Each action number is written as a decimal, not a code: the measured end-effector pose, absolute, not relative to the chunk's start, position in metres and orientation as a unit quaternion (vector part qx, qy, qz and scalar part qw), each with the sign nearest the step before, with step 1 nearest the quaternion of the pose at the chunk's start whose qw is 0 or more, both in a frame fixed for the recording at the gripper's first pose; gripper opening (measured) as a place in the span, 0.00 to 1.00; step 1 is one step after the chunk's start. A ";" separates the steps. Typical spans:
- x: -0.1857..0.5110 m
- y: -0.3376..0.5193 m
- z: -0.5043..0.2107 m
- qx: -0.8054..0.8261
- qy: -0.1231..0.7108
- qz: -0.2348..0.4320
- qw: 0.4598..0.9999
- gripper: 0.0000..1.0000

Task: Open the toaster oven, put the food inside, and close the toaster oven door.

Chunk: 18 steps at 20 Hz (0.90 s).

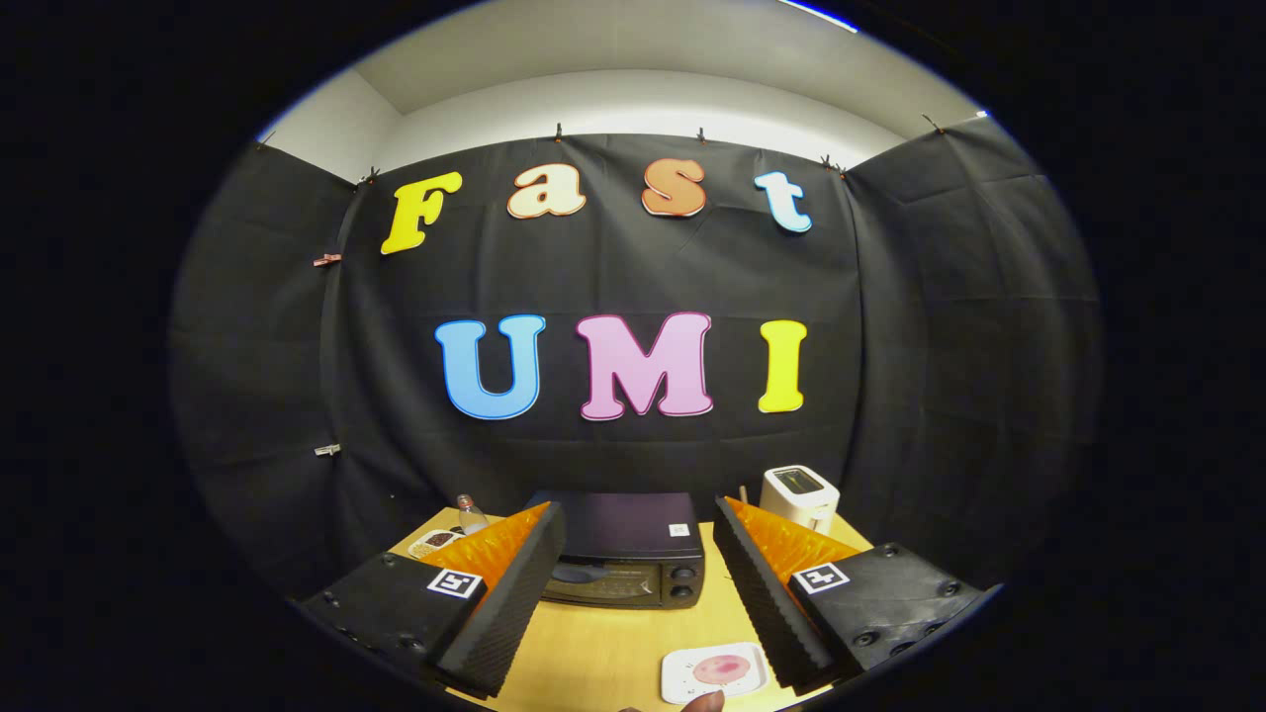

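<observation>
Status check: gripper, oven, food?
Gripper open, holding nothing. Toaster oven ahead between the fingers, door shut. Food on white plate near side, untouched. Path clear.

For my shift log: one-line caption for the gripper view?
Open gripper hovers before the closed black toaster oven; pink food on white square plate waits between its fingers.

Black cloth wall [633,287]; wooden table [613,643]

The toaster oven [623,554] is set at the back of the counter [603,653], seen between the 2 spread fingers of the tongs [635,524], with its door shut. A toaster [799,497] is placed to its right, a bottle [471,514] and a small dish [435,542] to its left. A plate of food [714,671] is laid near the front, before the oven and just beside the right finger.
</observation>
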<state>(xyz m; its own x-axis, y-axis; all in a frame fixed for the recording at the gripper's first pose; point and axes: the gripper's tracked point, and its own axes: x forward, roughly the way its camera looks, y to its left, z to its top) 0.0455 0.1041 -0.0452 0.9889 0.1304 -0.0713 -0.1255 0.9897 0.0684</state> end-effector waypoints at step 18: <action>0.184 0.220 -0.267 0.007 0.222 0.085 0.971 0.99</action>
